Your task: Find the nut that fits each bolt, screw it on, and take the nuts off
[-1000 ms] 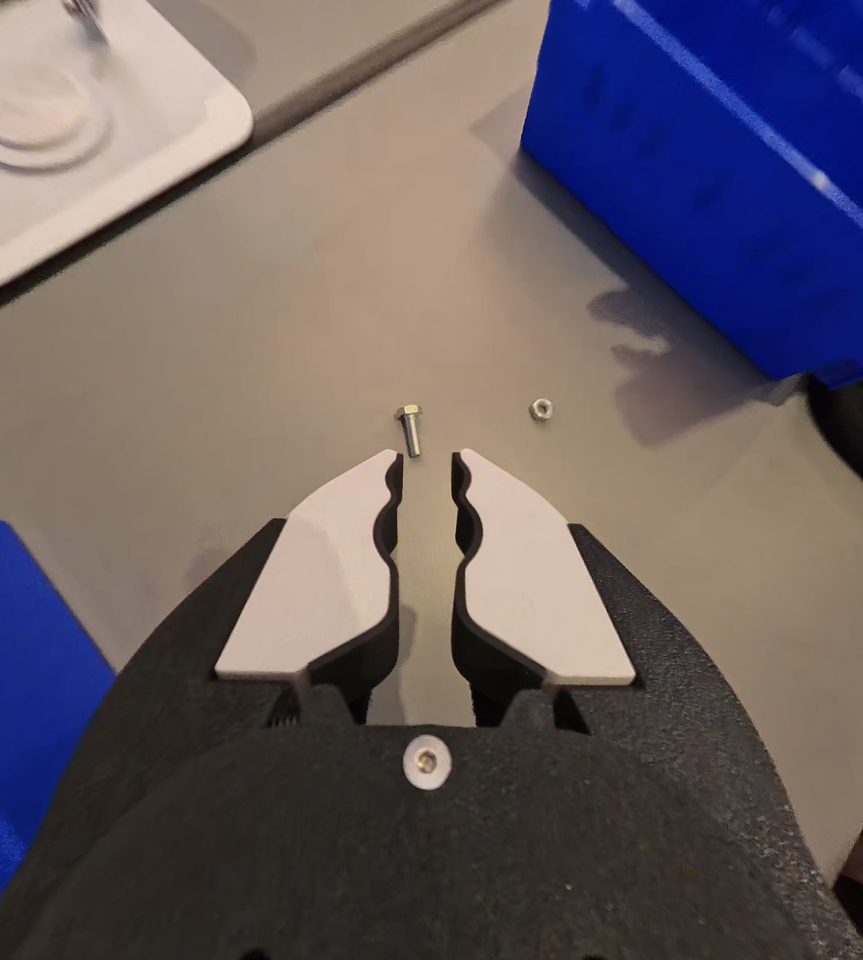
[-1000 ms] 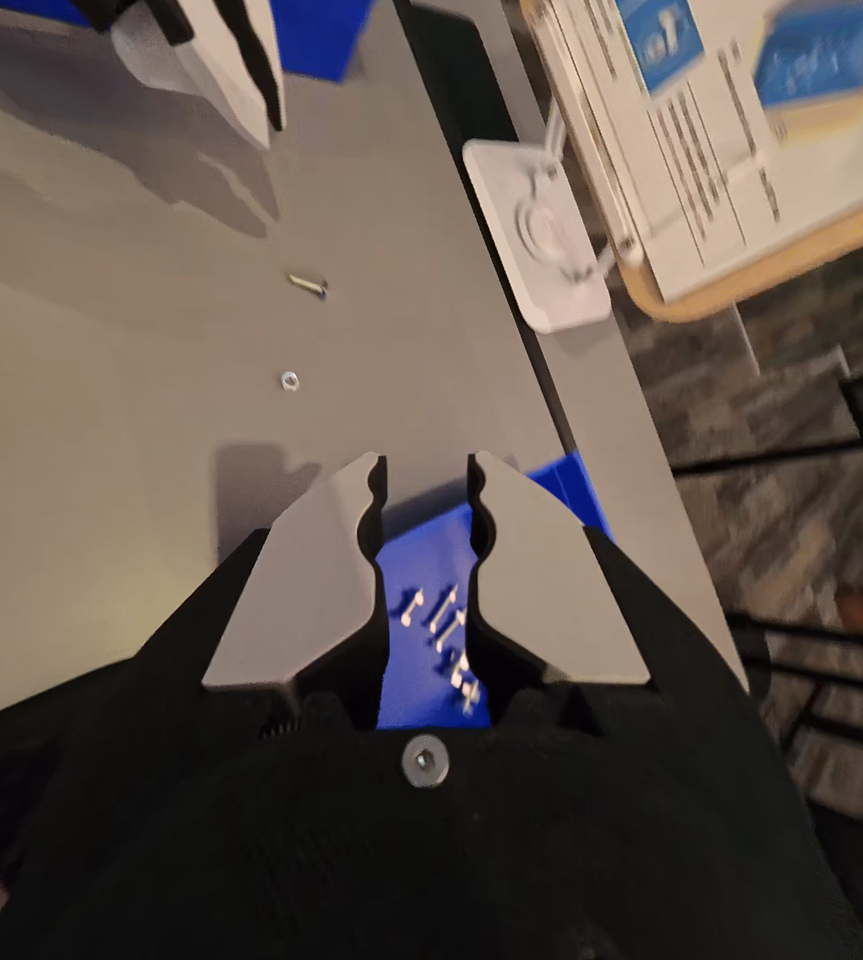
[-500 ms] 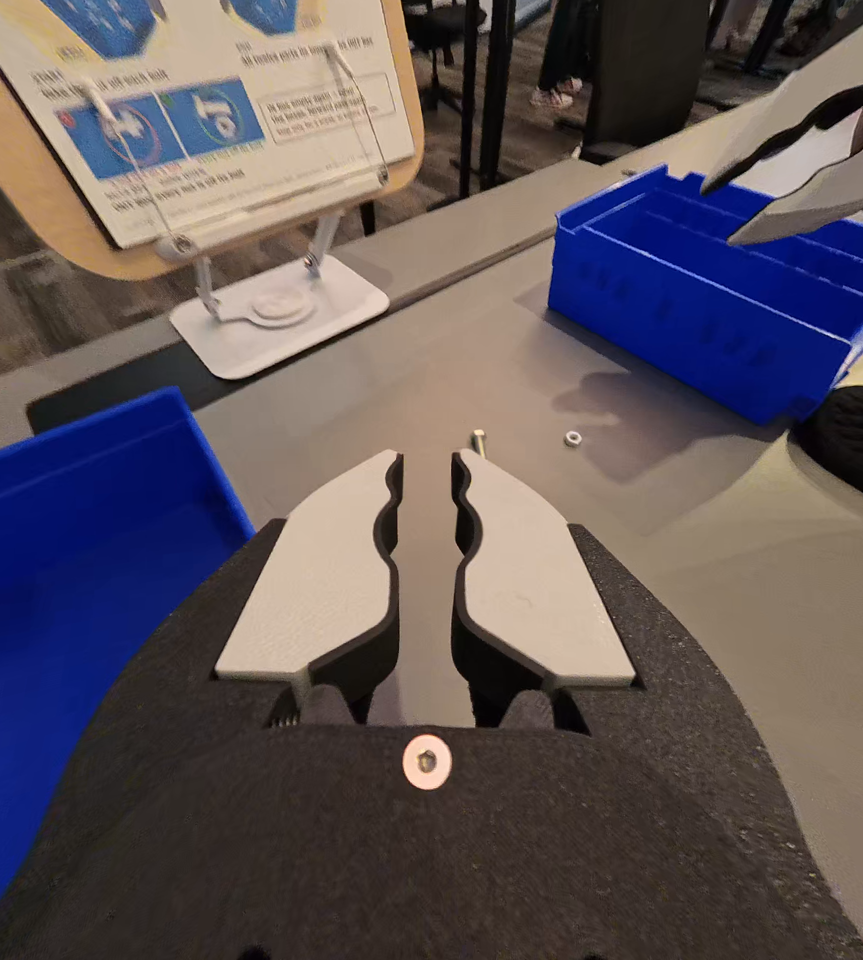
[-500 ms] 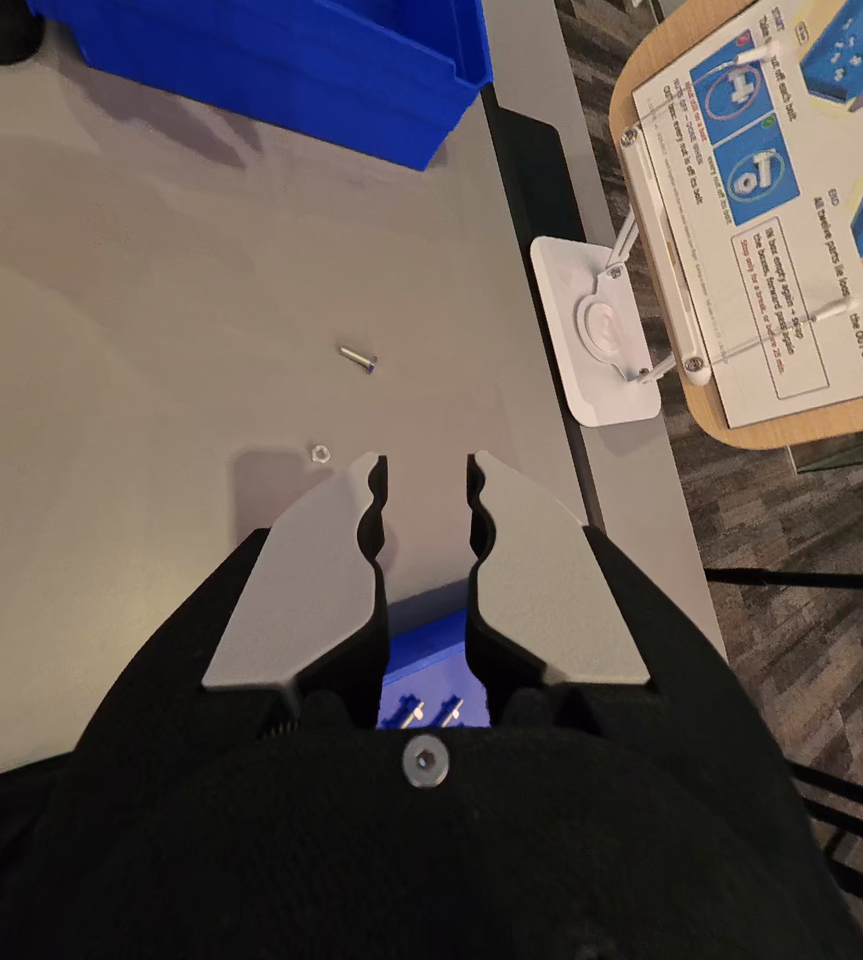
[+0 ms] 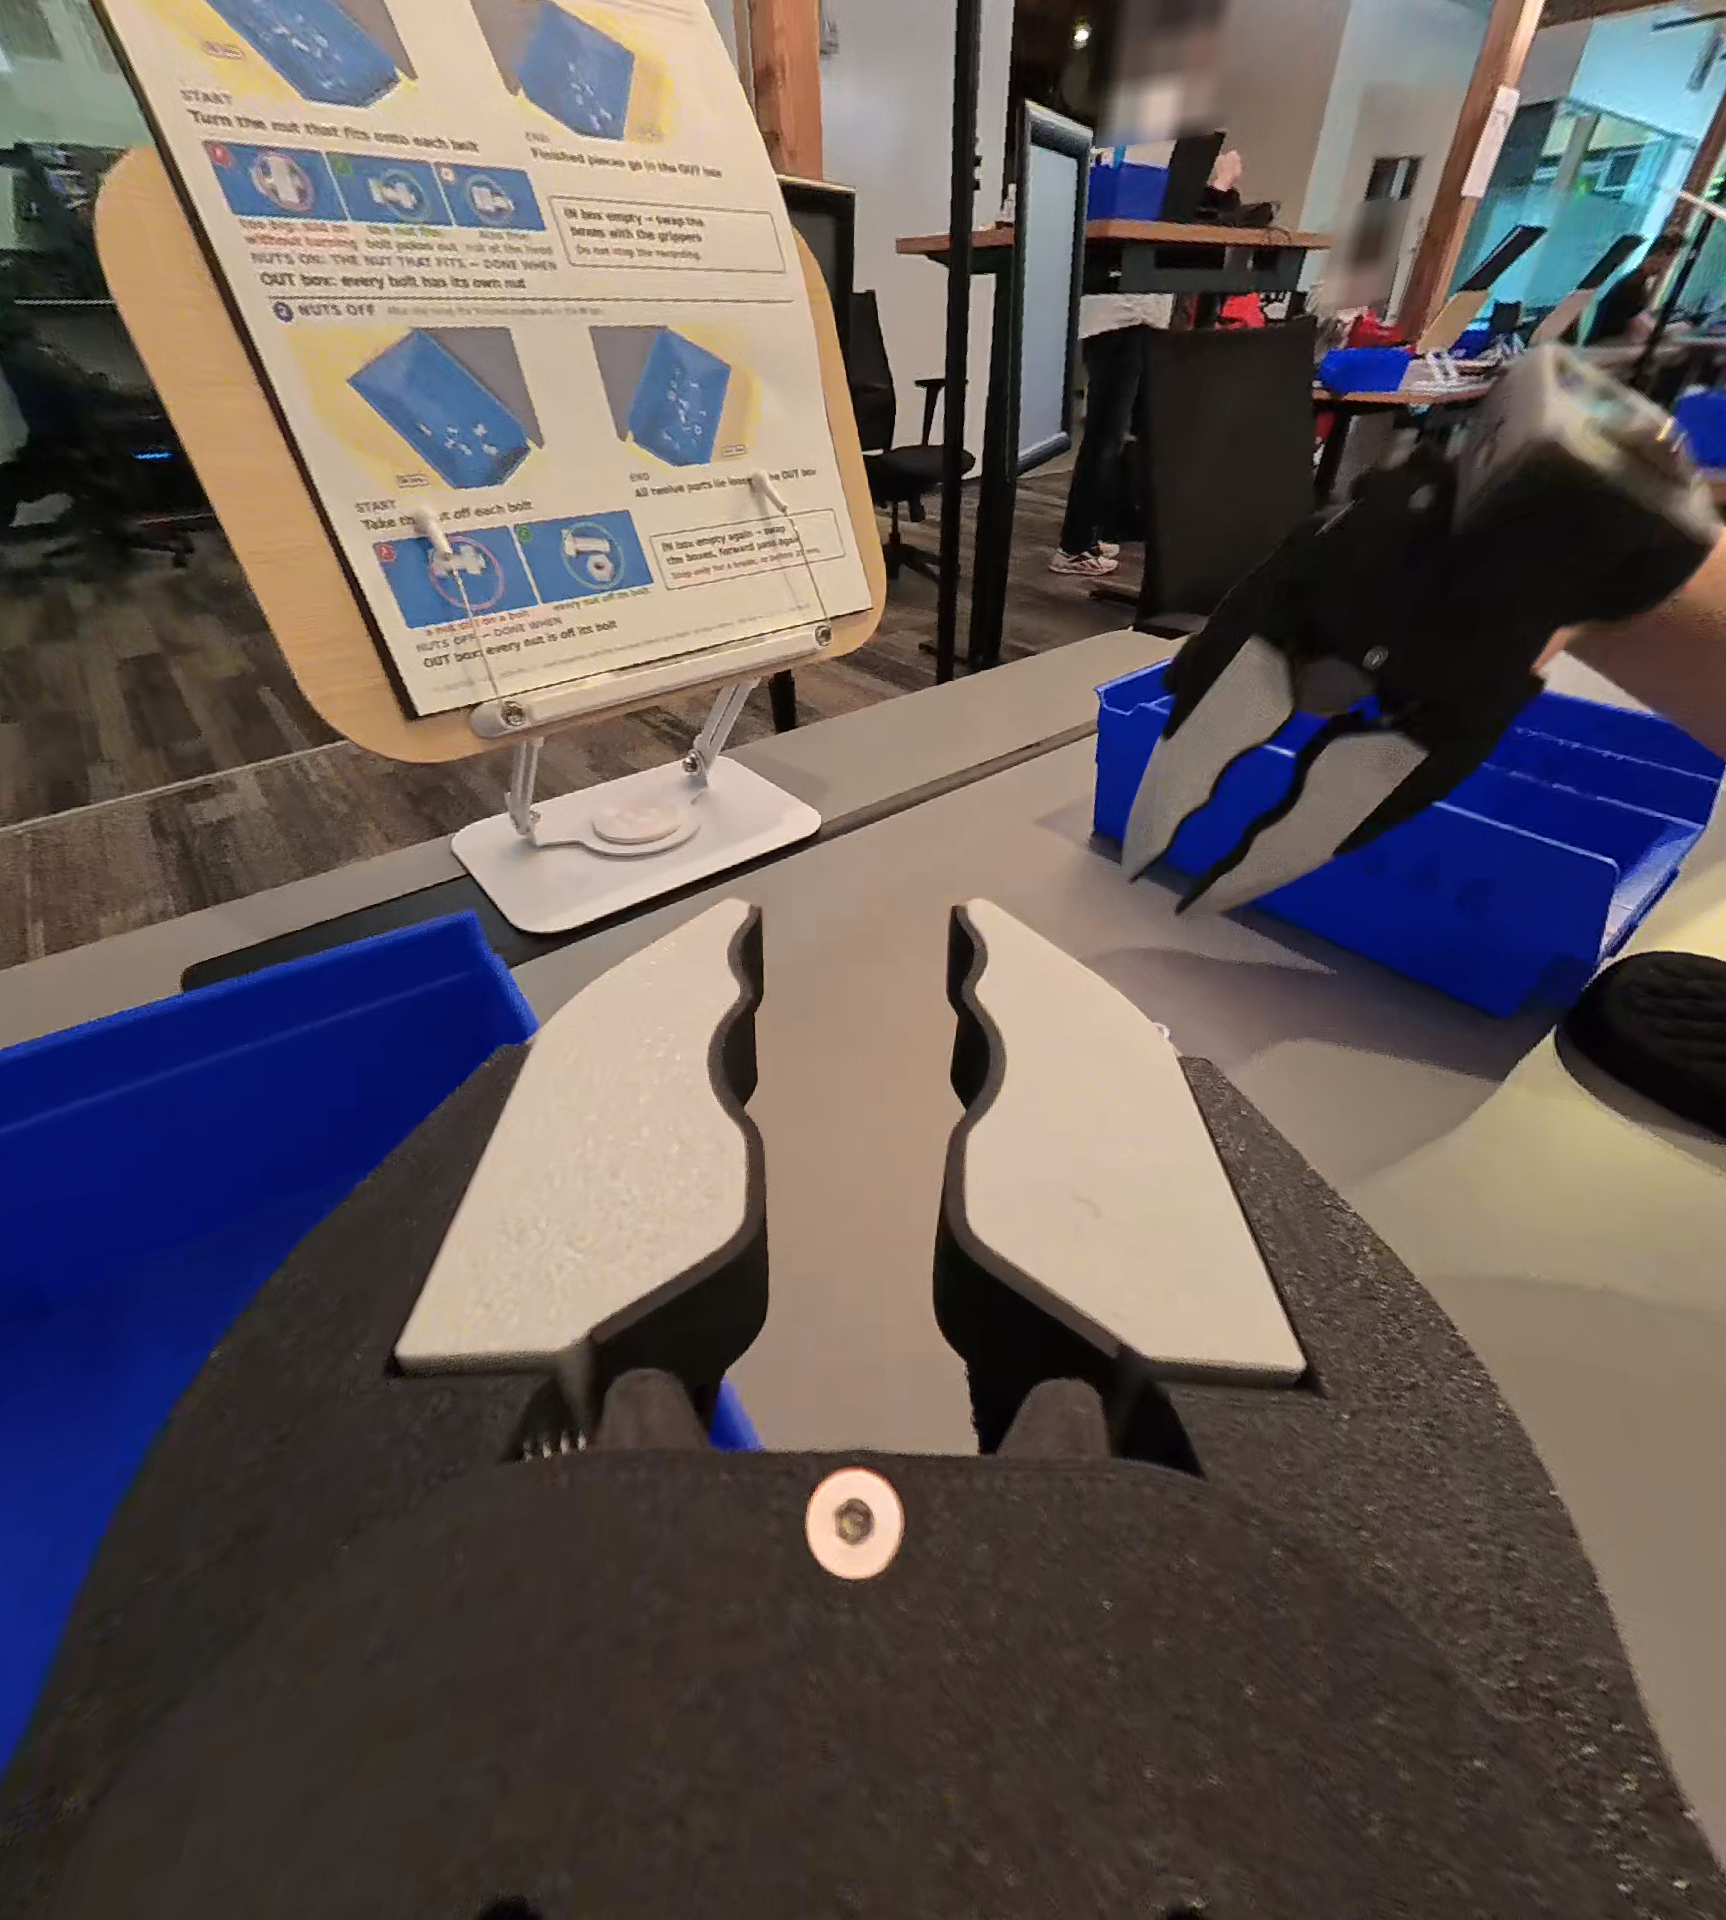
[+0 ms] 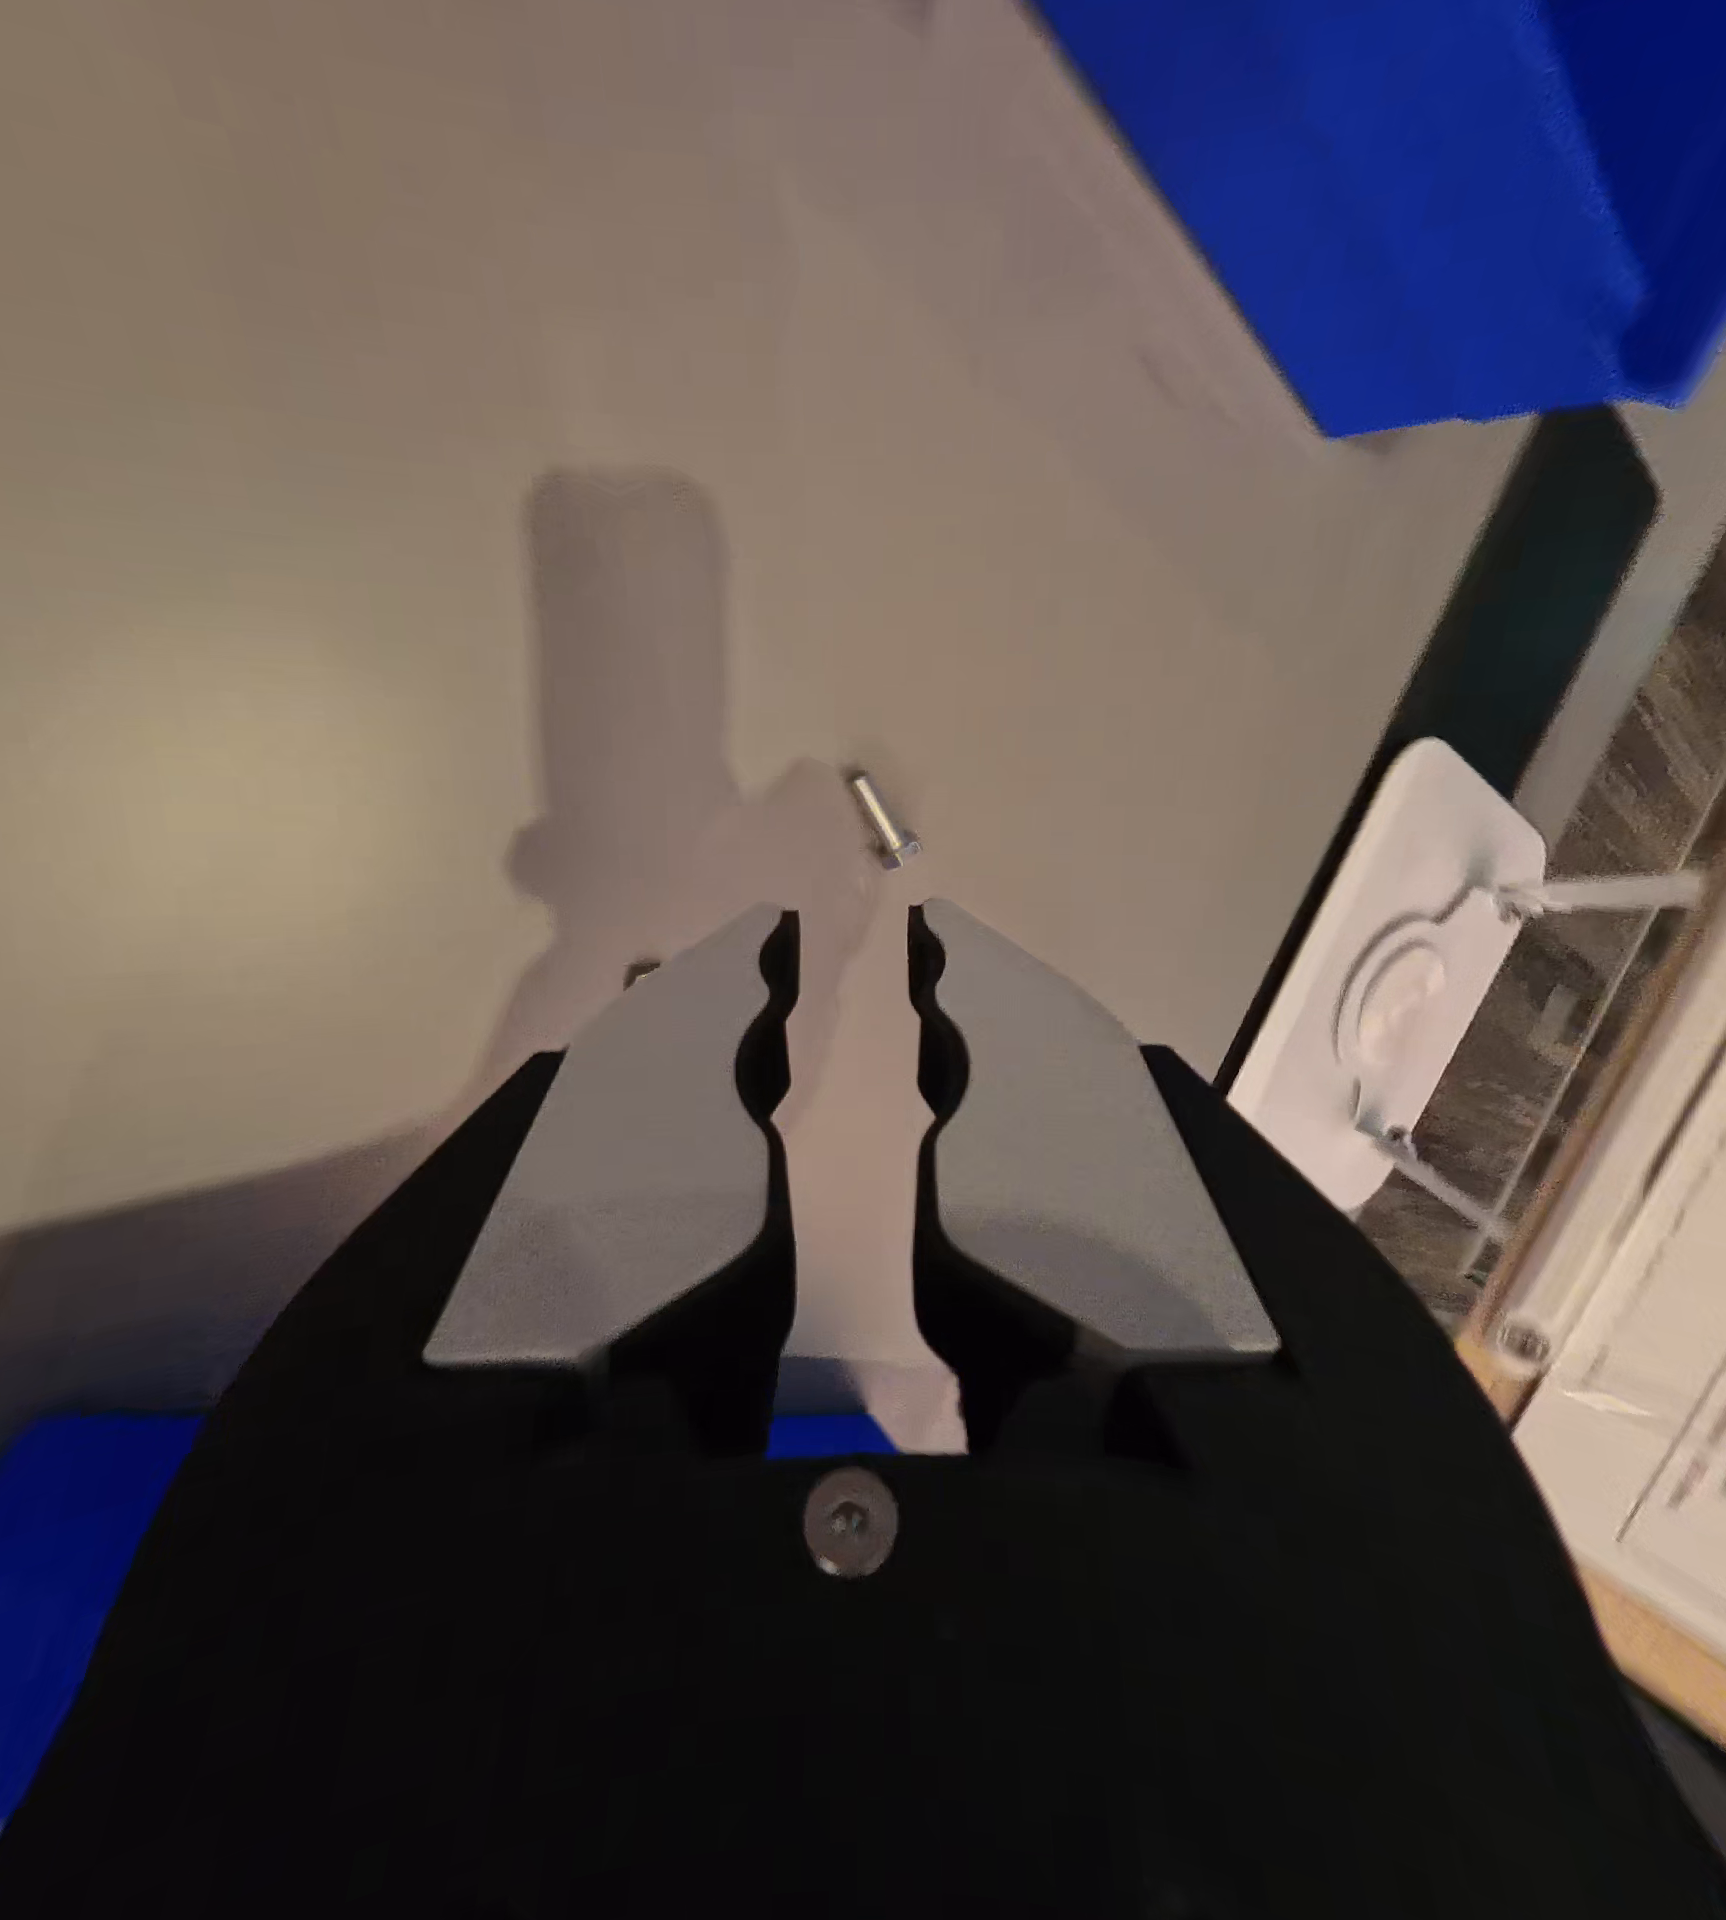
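A small silver bolt (image 6: 885, 821) lies on the grey table (image 6: 215, 520), just beyond the tips of my right gripper (image 6: 854, 914). That gripper is open and empty, pointing down at the table. A small nut (image 6: 641, 971) peeks out at the edge of its left finger. My left gripper (image 5: 854, 914) is open and empty, held above the table beside the left blue bin (image 5: 111, 1143). In the left wrist view the right gripper (image 5: 1162, 891) hangs in front of the right blue bin (image 5: 1410, 894). The bolt and nut are hidden there.
An instruction board (image 5: 485, 343) on a white stand base (image 5: 630, 842) stands at the table's far edge; the base also shows in the right wrist view (image 6: 1389, 987). A black padded rest (image 5: 1711, 1049) lies at the right. A blue bin corner (image 6: 1461, 156) is beyond the bolt. Tip to tip, the grippers are about 20 centimeters apart. Measured from the fingertips, the small silver bolt (image 6: 885, 821) is 11 centimeters or so from the right gripper and 25 centimeters from the left.
My right gripper has come down and closer to the bolt and nut. My left gripper has tilted up and drawn back; the bolt and nut have left its view.
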